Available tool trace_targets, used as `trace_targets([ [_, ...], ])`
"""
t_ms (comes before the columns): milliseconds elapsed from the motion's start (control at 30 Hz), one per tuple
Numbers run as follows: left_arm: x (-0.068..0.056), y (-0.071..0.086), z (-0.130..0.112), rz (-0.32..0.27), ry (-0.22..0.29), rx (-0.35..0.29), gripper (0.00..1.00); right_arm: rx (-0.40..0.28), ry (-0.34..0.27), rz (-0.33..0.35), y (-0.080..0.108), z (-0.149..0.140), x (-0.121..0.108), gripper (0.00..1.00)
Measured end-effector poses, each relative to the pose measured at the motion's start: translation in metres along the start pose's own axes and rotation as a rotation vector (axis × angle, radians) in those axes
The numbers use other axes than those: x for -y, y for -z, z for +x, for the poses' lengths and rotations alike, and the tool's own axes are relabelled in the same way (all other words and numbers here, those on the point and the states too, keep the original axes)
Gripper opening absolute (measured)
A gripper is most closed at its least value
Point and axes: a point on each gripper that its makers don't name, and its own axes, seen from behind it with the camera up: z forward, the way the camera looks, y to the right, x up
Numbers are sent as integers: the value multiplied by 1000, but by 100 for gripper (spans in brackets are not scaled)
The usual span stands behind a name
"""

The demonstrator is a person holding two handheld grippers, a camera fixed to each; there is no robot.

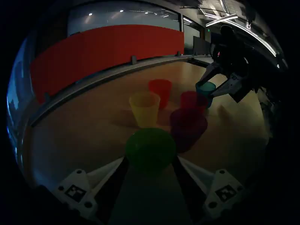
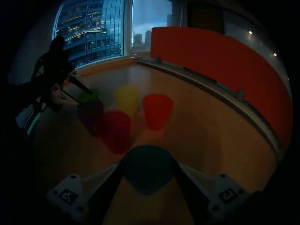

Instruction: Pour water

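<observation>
My left gripper (image 1: 150, 159) is shut on a green cup (image 1: 150, 148) low in the left gripper view. Beyond it on the wooden table (image 1: 82, 127) stand a yellow cup (image 1: 144, 108), a red cup (image 1: 160, 91), a purple cup (image 1: 187, 127) and a crimson cup (image 1: 193, 101). My right gripper (image 2: 148, 165) is shut on a teal cup (image 2: 148, 174). From the right gripper view the red cup (image 2: 157, 111), yellow cup (image 2: 127, 99), crimson cup (image 2: 113, 130) and purple cup (image 2: 90, 113) stand ahead, with the green cup (image 2: 89, 96) behind them.
A red partition panel (image 1: 105, 52) runs along the table's far edge on a grey rail. Large windows (image 2: 93, 30) lie beyond the table in the right gripper view. The other gripper with the teal cup (image 1: 205, 89) shows at the right of the left gripper view. The room is dim.
</observation>
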Motion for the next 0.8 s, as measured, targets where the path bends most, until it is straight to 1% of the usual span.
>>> trace_targets([
  [367, 0, -1, 0, 0, -2, 6, 82, 14, 20, -18, 7, -9, 0, 95],
  [667, 1, -1, 0, 2, -4, 12, 82, 21, 14, -22, 9, -11, 1, 95],
  [800, 4, -3, -4, 16, -15, 32, 84, 24, 11, -22, 9, -12, 1, 96],
])
